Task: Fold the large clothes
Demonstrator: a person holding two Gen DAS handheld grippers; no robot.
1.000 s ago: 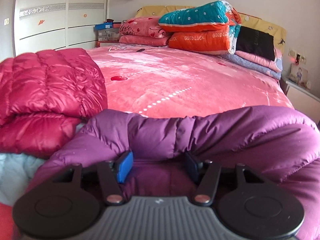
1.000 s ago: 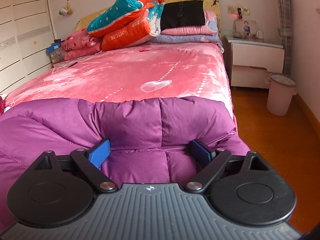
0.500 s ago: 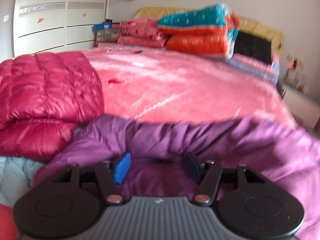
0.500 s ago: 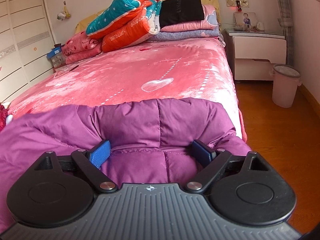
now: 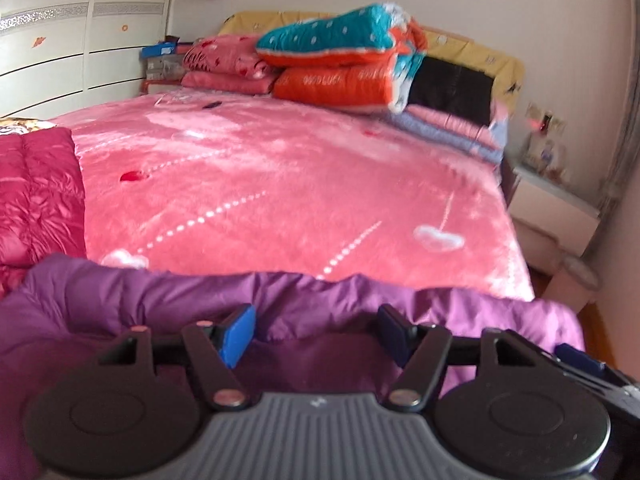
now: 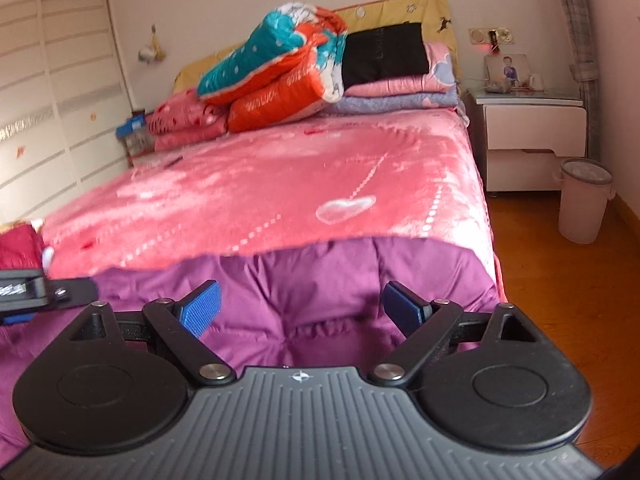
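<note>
A purple puffer jacket lies across the near end of the pink bed, its far edge folded flat. In the left wrist view my left gripper hovers over it. Its jaws are opening, with fabric under and between them but not pinched. My right gripper stands open over the jacket's right part near the bed's edge, and the face of its left pad is bare. Each gripper shows at the edge of the other's view. A folded red down jacket lies to the left.
The pink blanket stretches beyond the jacket. Stacked quilts and pillows fill the headboard end. A white wardrobe stands on the left. A nightstand and a pink bin stand on the wooden floor to the right.
The left view has swung right and up, so the red jacket slid to the left edge. The purple jacket's raised fold now lies lower and flatter. The left jaws stand wider.
</note>
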